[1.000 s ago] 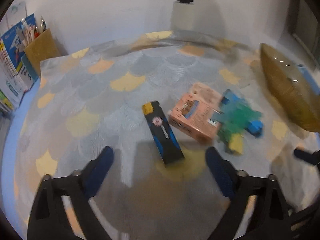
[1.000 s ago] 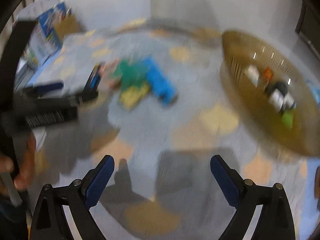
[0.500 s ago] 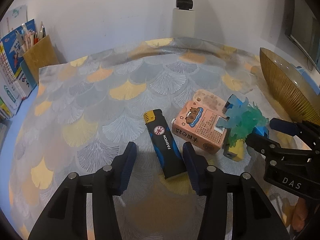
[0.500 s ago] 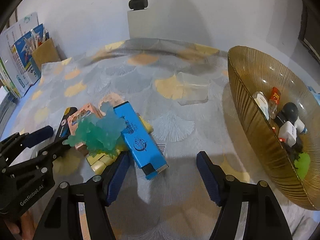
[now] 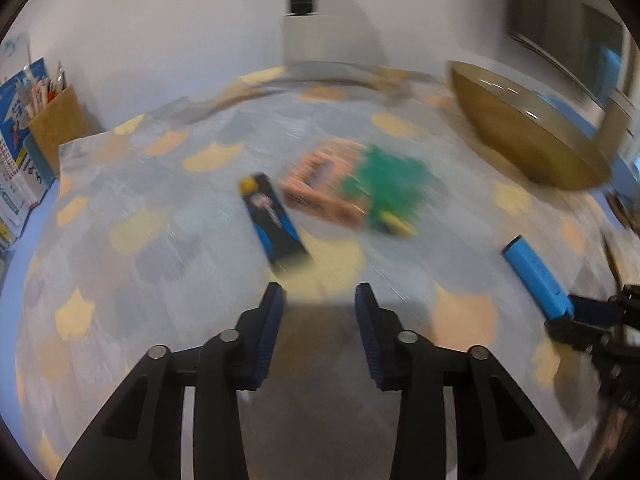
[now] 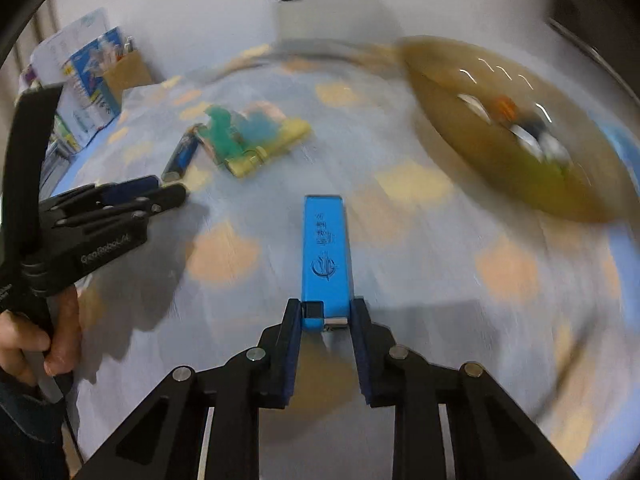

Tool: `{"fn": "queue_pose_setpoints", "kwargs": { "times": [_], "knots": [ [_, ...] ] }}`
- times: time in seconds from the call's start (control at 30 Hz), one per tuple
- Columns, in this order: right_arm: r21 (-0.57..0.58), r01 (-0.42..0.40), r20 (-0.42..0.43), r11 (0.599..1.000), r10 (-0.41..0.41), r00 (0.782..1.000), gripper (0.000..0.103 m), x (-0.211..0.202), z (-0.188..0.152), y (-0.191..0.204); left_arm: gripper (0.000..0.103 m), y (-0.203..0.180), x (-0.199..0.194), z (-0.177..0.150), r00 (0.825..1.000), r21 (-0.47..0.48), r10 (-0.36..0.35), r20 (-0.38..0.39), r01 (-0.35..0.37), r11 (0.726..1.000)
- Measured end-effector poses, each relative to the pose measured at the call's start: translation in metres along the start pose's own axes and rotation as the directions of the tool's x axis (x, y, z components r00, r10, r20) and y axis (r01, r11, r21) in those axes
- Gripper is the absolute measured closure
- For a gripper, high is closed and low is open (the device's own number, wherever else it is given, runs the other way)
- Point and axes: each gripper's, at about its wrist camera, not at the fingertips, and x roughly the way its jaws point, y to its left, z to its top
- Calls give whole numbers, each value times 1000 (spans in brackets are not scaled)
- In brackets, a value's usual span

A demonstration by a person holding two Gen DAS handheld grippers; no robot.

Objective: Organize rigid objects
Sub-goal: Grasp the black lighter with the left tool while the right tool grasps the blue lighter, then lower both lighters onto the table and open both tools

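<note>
A fan-patterned cloth [image 6: 420, 240] carries an amber bowl [image 6: 520, 184] at right. The right gripper [image 6: 325, 320] clamps the blue lighter [image 6: 326, 252], long axis pointing straight ahead. The left gripper [image 5: 318, 300] is closing, empty.

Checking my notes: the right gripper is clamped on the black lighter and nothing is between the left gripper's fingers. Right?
Not quite. The right gripper is clamped on the blue lighter, as the right wrist view shows; the black lighter lies on the table. The left gripper, closing, has nothing between its fingers.
</note>
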Motion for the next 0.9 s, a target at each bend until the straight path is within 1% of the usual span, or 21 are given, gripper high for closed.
{"fn": "queue_pose_setpoints", "kwargs": {
  "times": [0.07,0.1,0.2,0.23,0.27,0.3,0.33,0.37,0.43,0.47,0.5,0.6,0.63,0.67,0.73,0.77,0.8,0.83,0.87,0.9],
  "knots": [
    [40,5,6,999,-6,1000,79,-13,-19,-9,72,-7,-8,-9,1000,15,-16,-1,17,1000],
    [59,-4,11,998,4,1000,79,-18,-27,-13,72,-12,-13,-15,1000,25,-22,1,22,999],
    [65,-56,37,996,54,998,79,-21,-33,-12,70,-16,-21,-23,1000,35,-18,7,18,999],
    [70,-52,39,996,49,998,76,-20,-33,-11,67,-15,-21,-24,1000,29,-19,7,19,999],
    [62,-43,47,997,40,998,67,-20,-33,-7,60,-12,-22,-25,1000,21,-26,3,26,999],
    [46,-44,41,998,42,998,58,-20,-33,-4,59,-10,-22,-24,999,18,-40,3,39,999],
    [22,-40,20,999,39,999,37,-20,-33,2,58,-10,-21,-25,999,17,-46,3,46,999],
    [9,-15,0,1000,15,1000,31,-19,-34,7,54,-10,-21,-25,999,18,-54,3,54,998],
    [-15,39,-20,999,-39,999,31,-23,-42,10,45,-14,-20,-25,999,40,-48,-4,48,998],
    [-24,79,-40,997,-80,996,31,-24,-46,9,33,-19,-19,-25,999,60,-32,-10,32,998],
    [-14,116,-69,993,-117,991,31,-30,-54,4,30,-21,-19,-26,1000,68,-17,-9,18,998],
    [44,158,-146,986,-150,978,31,-47,-74,-15,30,-18,-18,-25,999,61,-33,-14,34,998],
    [53,176,-157,983,-166,974,31,-52,-80,-20,30,-17,-18,-25,999,53,-41,-16,42,998],
    [66,219,-171,974,-205,964,31,-60,-90,-27,30,-17,-18,-25,999,54,-43,-16,44,998],
    [104,268,-165,958,-249,954,31,-78,-105,-42,30,-18,-18,-26,999,60,-43,-16,44,997],
    [126,280,-162,952,-259,952,31,-85,-109,-48,30,-19,-18,-26,999,62,-46,-16,47,997],
    [145,273,-143,951,-253,957,31,-93,-110,-51,30,-19,-18,-26,999,64,-47,-16,48,997],
    [158,247,-103,956,-232,967,31,-101,-107,-53,30,-19,-17,-26,999,65,-48,-16,49,997],
    [156,214,-57,964,-207,977,31,-106,-101,-50,30,-19,-17,-26,999,65,-48,-15,48,997],
    [146,197,-29,970,-194,981,31,-108,-94,-47,30,-19,-17,-26,999,64,-47,-15,48,997]
  ]
}}
